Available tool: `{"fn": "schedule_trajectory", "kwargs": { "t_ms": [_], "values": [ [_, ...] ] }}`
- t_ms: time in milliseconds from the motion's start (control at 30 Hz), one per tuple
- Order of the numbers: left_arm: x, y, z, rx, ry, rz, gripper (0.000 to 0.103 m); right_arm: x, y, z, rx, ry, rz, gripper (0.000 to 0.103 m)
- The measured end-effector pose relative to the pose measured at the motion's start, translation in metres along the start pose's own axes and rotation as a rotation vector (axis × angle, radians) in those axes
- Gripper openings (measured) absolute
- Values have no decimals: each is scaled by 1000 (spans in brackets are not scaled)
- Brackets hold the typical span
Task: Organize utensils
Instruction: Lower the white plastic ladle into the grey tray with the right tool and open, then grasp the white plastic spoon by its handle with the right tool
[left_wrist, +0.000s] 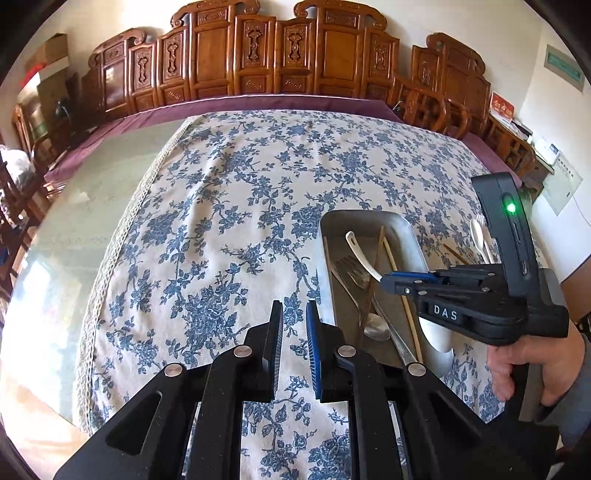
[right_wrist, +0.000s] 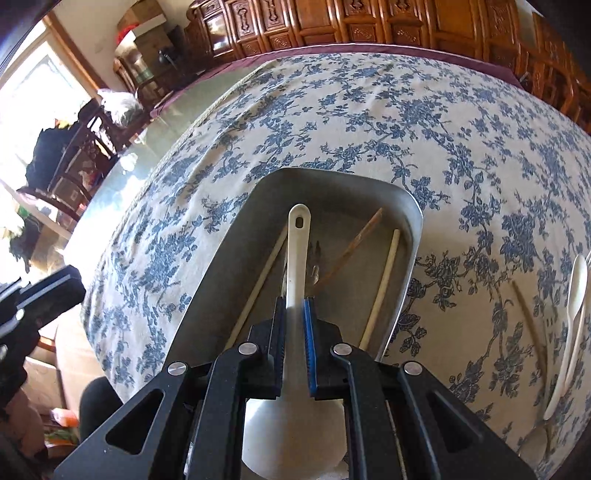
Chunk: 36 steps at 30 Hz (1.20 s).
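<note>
My right gripper (right_wrist: 295, 306) is shut on the handle of a white ladle-like spoon (right_wrist: 298, 243). It holds the spoon over a metal tray (right_wrist: 410, 221); the spoon's bowl hangs below the fingers. The tray holds wooden chopsticks (right_wrist: 382, 284), a metal fork (left_wrist: 351, 269) and a metal spoon (left_wrist: 376, 328). In the left wrist view the right gripper (left_wrist: 384, 282) reaches over the tray (left_wrist: 354, 216) from the right with the white spoon (left_wrist: 360, 258). My left gripper (left_wrist: 294, 314) hovers over the cloth just left of the tray. Its jaws are almost together and hold nothing.
A blue-flowered tablecloth (left_wrist: 229, 206) covers the table. To the right of the tray lie a white plastic spoon (right_wrist: 576, 295) and a chopstick (right_wrist: 532, 325). The glass tabletop (left_wrist: 74, 221) shows at the left, and carved wooden chairs (left_wrist: 258, 55) stand behind.
</note>
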<state>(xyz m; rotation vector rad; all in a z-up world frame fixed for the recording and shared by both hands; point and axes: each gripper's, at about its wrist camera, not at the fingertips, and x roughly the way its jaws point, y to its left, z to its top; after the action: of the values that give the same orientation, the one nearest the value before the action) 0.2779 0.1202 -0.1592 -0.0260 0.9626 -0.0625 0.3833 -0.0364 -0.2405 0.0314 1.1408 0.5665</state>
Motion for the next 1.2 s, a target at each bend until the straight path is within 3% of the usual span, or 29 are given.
{"fn": "schedule_trajectory", "kwargs": {
  "t_ms": [267,333,533,700,1000,1100,1200],
  "values": [
    [-2,-8,1,13,-4,-6,12,7,-5,1,19,15,13,11],
    [-3,-9,1,18,-4,-6,12,10,-4,2,17,19,35,1],
    [-3,-7,0,11,-1,1,12,12,2,4,18,18,41,1],
    [-6,-11,2,17,-9,-3,13,-12,-2,4,-6,-32,35,1],
    [-2,-46,9,58,-21,-47,51,-89,-50,-18,-62,-161,-72,4],
    [3,-62,11,77,-19,-62,60,-106,-81,-31,-47,-176,-133,4],
    [10,-81,12,97,-13,-78,62,-117,-119,-44,0,-180,-186,6]
  ]
}}
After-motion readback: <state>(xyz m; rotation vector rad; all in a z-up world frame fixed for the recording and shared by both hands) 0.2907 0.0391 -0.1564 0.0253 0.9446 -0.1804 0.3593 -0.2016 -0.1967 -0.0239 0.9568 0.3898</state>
